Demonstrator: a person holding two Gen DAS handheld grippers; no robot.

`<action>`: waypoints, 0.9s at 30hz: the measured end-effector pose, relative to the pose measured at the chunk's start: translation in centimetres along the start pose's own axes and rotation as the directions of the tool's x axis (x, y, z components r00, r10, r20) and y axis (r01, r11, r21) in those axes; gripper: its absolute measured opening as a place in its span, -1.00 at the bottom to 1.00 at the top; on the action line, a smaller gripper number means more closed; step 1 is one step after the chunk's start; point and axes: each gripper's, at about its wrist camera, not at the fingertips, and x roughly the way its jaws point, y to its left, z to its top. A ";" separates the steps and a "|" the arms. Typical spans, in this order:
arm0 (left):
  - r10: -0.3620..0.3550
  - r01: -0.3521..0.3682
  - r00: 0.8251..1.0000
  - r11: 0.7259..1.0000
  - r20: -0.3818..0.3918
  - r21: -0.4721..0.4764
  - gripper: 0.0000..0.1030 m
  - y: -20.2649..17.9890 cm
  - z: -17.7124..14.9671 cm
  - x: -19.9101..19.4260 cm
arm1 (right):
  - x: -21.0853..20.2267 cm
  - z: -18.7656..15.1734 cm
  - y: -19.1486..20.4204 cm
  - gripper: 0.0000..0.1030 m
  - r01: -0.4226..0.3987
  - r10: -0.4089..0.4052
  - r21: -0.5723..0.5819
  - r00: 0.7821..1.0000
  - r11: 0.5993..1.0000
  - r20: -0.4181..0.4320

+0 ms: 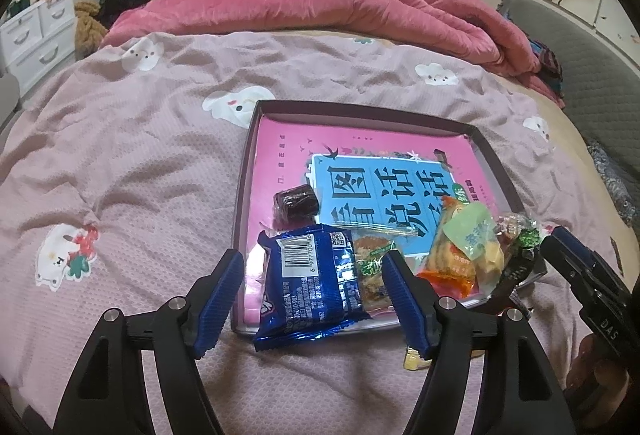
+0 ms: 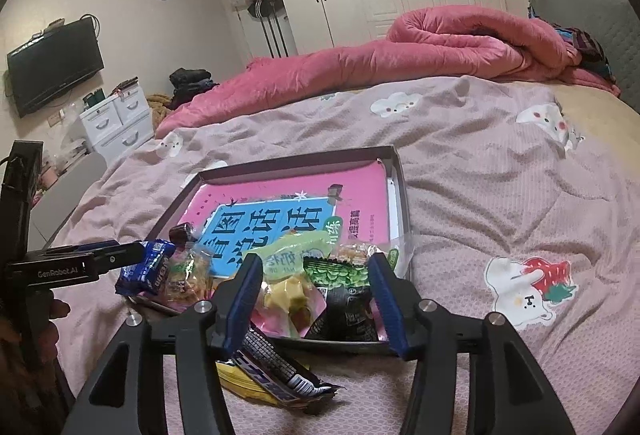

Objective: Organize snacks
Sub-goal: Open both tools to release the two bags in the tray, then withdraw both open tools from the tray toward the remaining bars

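A shallow dark-rimmed tray [image 1: 256, 139] with a pink book inside lies on the bed; it also shows in the right wrist view [image 2: 394, 171]. My left gripper [image 1: 314, 295] is open, its fingers on either side of a blue foil snack packet [image 1: 310, 281] that lies half over the tray's near rim. A dark wrapped candy [image 1: 295, 201], an orange-and-green packet [image 1: 460, 247] and other snacks lie in the tray. My right gripper [image 2: 314, 301] is open over a black-and-green packet [image 2: 344, 295] and a yellow snack [image 2: 288, 295] at the tray's near edge.
A black-and-white packet on a yellow one [image 2: 276, 371] lies on the bedspread just outside the tray. A rolled pink quilt [image 1: 320, 7] runs along the far side of the bed. Drawers [image 2: 116, 123] and a TV [image 2: 52, 67] stand to the left.
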 end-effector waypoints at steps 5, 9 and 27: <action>0.002 -0.002 1.000 1.000 0.012 -0.003 0.45 0.0 0.1 -0.5 | -0.5 0.2 0.1 0.18 0.002 -0.002 -0.006 1.000 1.000 0.015; -0.006 0.006 1.000 1.000 0.024 -0.002 0.45 -0.1 0.3 -1.0 | -1.0 0.3 0.4 0.18 0.007 -0.007 -0.022 1.000 1.000 0.029; -0.065 0.063 0.997 0.997 0.028 0.046 0.48 -2.0 -0.3 -3.1 | -3.4 0.6 1.4 0.21 -0.007 0.010 -0.055 0.999 0.998 0.053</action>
